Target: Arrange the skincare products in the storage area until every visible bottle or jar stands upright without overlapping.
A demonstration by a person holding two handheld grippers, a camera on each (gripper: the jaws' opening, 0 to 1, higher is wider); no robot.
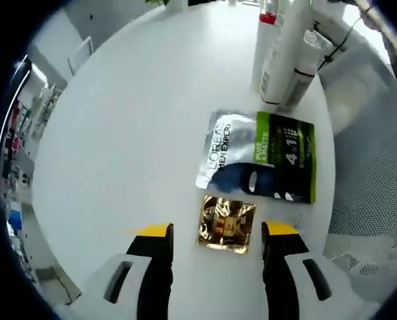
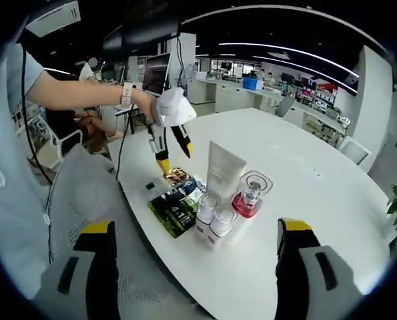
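— Where are your two tools right now?

— My left hand-held gripper (image 1: 216, 233) hangs over the white bench (image 1: 118, 133) with its jaws spread wide and nothing between them. A small gold sachet (image 1: 227, 224) lies flat on the bench in the gap between the yellow-tipped jaws, touching neither as far as I can see. In the right gripper view that same left hand-held gripper (image 2: 174, 160) points down at the gold sachet (image 2: 179, 176), held by my hand (image 2: 168, 107).

— And the right one?

— My right hand-held gripper (image 2: 193, 230) is also released, jaws far apart, held back from the products and gripping nothing.

— What lies past the sachet?

— Just beyond it, a flat silver, dark and green face-mask packet (image 1: 259, 157) lies on the bench, its edge close to the sachet. Farther on stands the cluster of skincare products: a white tube (image 2: 223, 170) upright, a clear jar with a red base (image 2: 249, 195) beside it, and two small white bottles with red bands (image 2: 215, 220) in front, close together near the bench edge. In the left gripper view I see the white bottles (image 1: 281, 53) past the packet.
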